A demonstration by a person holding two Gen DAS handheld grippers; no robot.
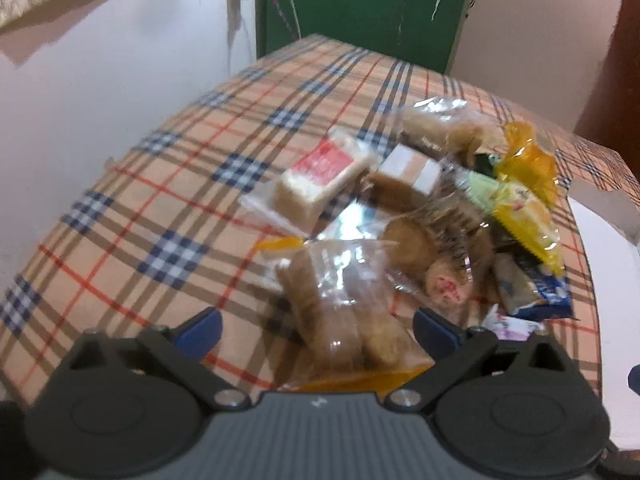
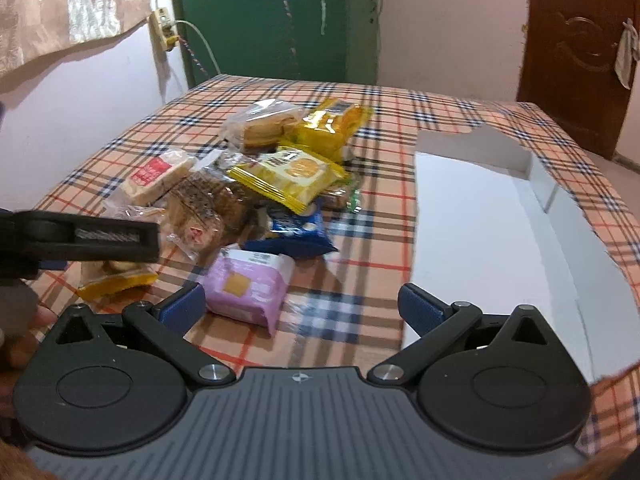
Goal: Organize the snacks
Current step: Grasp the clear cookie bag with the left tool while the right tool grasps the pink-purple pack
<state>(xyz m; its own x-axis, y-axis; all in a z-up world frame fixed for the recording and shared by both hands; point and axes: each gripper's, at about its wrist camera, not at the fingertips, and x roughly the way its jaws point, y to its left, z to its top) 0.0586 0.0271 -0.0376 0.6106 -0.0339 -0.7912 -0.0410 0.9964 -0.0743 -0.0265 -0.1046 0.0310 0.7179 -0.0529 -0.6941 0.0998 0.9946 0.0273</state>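
A heap of snack packets lies on the plaid tablecloth [image 1: 160, 200]. My left gripper [image 1: 318, 332] is open and straddles a clear bag of brown cookies [image 1: 340, 312]; its pads stand apart from the bag. Beyond the bag lie a red-labelled white bar [image 1: 320, 172], a yellow cracker packet [image 1: 524, 216] and a blue packet [image 1: 548, 292]. My right gripper [image 2: 300, 308] is open above the cloth, with a pink packet [image 2: 248, 288] just ahead of its left finger. A finger of the left gripper [image 2: 100, 238] reaches in from the left over the heap.
An open white cardboard box [image 2: 480, 240] sits on the table right of the heap, beside my right gripper. A green door [image 2: 260, 20] and pale walls stand behind the table; a brown door [image 2: 580, 40] is at the far right.
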